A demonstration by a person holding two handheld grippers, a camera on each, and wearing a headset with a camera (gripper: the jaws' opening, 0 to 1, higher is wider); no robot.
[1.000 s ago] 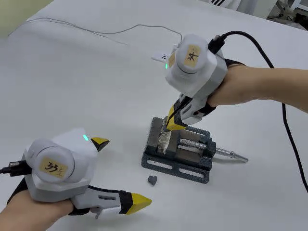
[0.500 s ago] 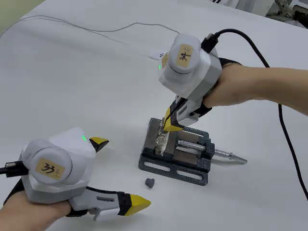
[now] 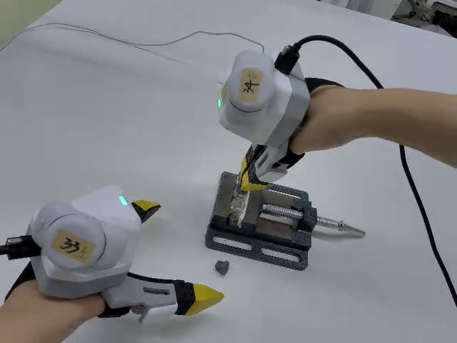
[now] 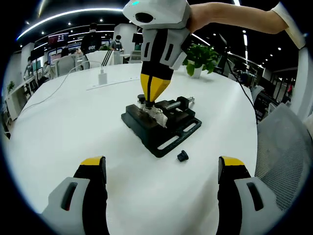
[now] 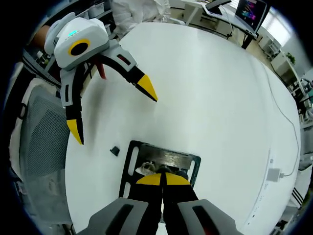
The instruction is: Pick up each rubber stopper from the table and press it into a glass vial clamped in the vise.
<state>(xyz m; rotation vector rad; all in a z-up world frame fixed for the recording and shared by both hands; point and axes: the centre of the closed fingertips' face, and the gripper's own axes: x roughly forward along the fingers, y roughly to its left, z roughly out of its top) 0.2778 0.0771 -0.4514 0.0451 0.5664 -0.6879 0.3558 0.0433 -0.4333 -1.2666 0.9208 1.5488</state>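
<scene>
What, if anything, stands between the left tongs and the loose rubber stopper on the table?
Nothing visible does. Bare table lies between the open left tongs and the rubber stopper; the vise stands beyond the stopper.

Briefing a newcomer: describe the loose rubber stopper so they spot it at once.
Find the dark grey metal vise on the white table. Just off its slotted base, on the person's side, lies a small dark grey rubber stopper on bare tabletop. Unlike the clear glass clamped in the vise, it lies free, touching nothing.
</scene>
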